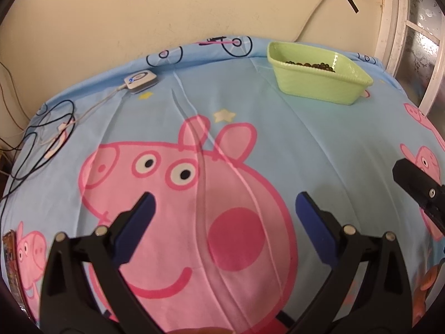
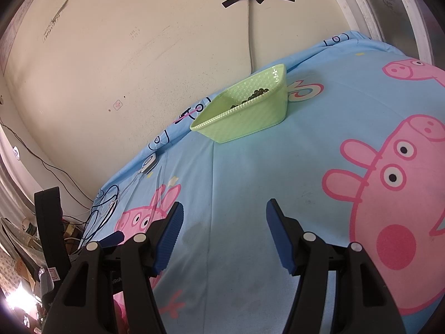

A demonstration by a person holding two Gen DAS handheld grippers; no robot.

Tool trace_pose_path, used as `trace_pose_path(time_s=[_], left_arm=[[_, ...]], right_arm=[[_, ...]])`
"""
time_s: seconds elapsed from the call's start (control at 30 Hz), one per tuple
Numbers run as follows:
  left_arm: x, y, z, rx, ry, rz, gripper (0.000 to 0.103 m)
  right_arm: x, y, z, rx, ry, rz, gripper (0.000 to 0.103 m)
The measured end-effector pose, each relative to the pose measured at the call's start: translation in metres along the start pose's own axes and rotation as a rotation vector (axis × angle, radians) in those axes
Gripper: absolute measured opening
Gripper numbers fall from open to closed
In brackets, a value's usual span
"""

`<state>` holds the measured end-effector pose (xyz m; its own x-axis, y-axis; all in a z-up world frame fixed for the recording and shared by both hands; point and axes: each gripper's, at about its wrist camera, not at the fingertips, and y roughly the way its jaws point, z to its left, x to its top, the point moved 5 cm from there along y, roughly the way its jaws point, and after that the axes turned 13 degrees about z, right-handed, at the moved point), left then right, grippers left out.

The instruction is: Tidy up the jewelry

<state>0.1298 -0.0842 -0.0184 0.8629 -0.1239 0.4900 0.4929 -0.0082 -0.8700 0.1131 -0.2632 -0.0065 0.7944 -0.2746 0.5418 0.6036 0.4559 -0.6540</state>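
Observation:
A light green plastic basket (image 1: 319,80) stands at the far right of the cartoon-pig bedsheet (image 1: 306,144); dark beads (image 1: 311,64) lie inside it. It also shows in the right wrist view (image 2: 244,119), with the beads (image 2: 256,96) in its far end. My left gripper (image 1: 225,208) is open and empty, low over the big pink pig print. My right gripper (image 2: 224,214) is open and empty, over blue sheet, well short of the basket. Part of the right gripper (image 1: 420,189) shows at the right edge of the left wrist view.
A small white device (image 1: 140,79) with a cable lies at the far left of the sheet, beside black wires (image 1: 41,139). A cream wall (image 1: 167,14) backs the bed, with a window frame (image 1: 403,41) at right. Clutter and a black panel (image 2: 50,222) stand off the left edge.

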Motion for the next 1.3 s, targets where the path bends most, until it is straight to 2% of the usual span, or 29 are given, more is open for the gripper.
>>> trace_pose_path(time_s=[0.97,1.13,1.3], left_arm=[[-0.0013,0.0020,-0.0019,-0.002,0.002,0.003,0.097],[-0.0002,-0.0018,0.0001,-0.010,0.006,-0.026,0.097],[-0.0008,0.0034,0.0005,-0.017,0.001,0.011,0.097]], right_arm=[[0.0004,-0.0004,-0.0003,-0.001,0.000,0.000,0.038],[0.0006,-0.0003,-0.0002,-0.001,0.001,0.001,0.038],[-0.0009,-0.0012,-0.0002,-0.002,0.001,0.002,0.038]])
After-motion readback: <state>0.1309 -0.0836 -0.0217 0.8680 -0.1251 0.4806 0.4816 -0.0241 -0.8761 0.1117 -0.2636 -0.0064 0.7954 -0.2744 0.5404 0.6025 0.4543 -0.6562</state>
